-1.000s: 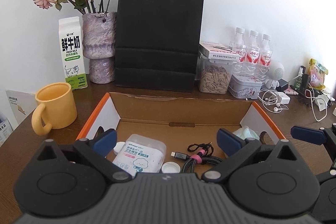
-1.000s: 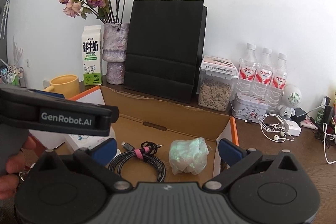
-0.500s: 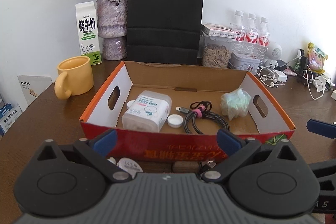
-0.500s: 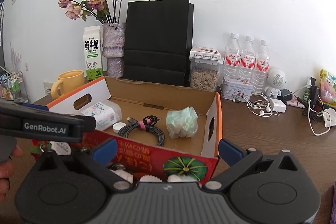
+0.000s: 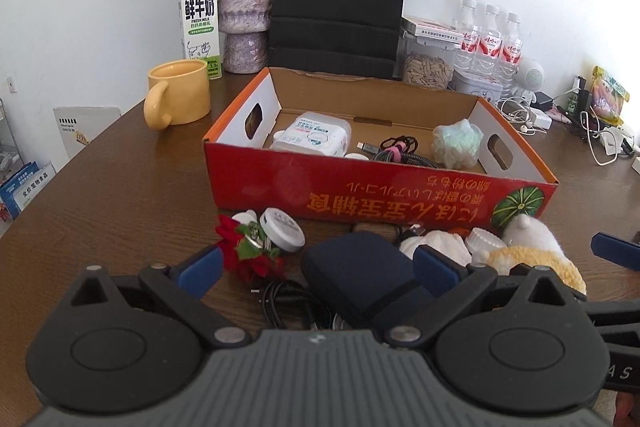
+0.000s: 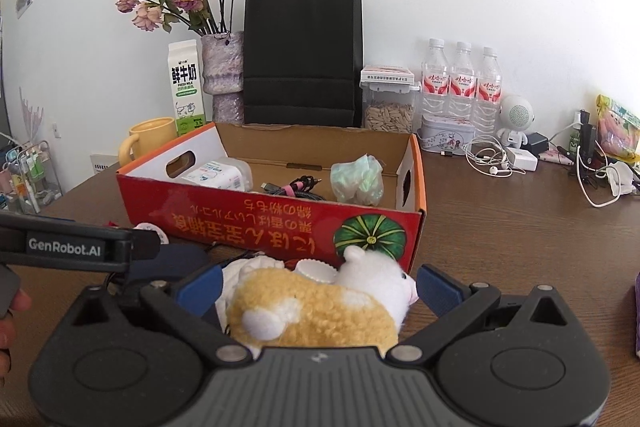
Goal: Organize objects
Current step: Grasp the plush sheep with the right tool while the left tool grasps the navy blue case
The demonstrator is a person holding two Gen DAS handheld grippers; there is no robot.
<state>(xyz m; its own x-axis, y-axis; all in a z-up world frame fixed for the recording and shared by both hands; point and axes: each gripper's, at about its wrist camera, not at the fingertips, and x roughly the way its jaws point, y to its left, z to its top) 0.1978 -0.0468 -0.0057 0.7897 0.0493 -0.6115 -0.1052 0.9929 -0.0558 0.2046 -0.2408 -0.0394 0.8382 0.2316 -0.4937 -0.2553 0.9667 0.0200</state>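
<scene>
Box (image 5: 384, 187) – one, plush toy (image 6: 320, 307) one, three bottles (image 6: 462, 83), both tools (image 5: 316, 267) (image 6: 318, 283) spread apart

- Cardboard box (image 5: 380, 195): open-topped, red front wall, standing on the tabletop.
- Inside the box: wipes pack (image 5: 312, 137) at left, coiled cable (image 5: 400, 155) at centre, crumpled green bag (image 5: 458, 143) at right.
- In front of the box: plush toy (image 6: 320, 307), navy pouch (image 5: 360, 271), red flower (image 5: 248, 251), round white case (image 5: 280, 229).

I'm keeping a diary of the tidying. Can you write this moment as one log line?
left gripper: open, over dark blue pouch | right gripper: open, around yellow-white plush toy | red cardboard box: partly filled
</scene>
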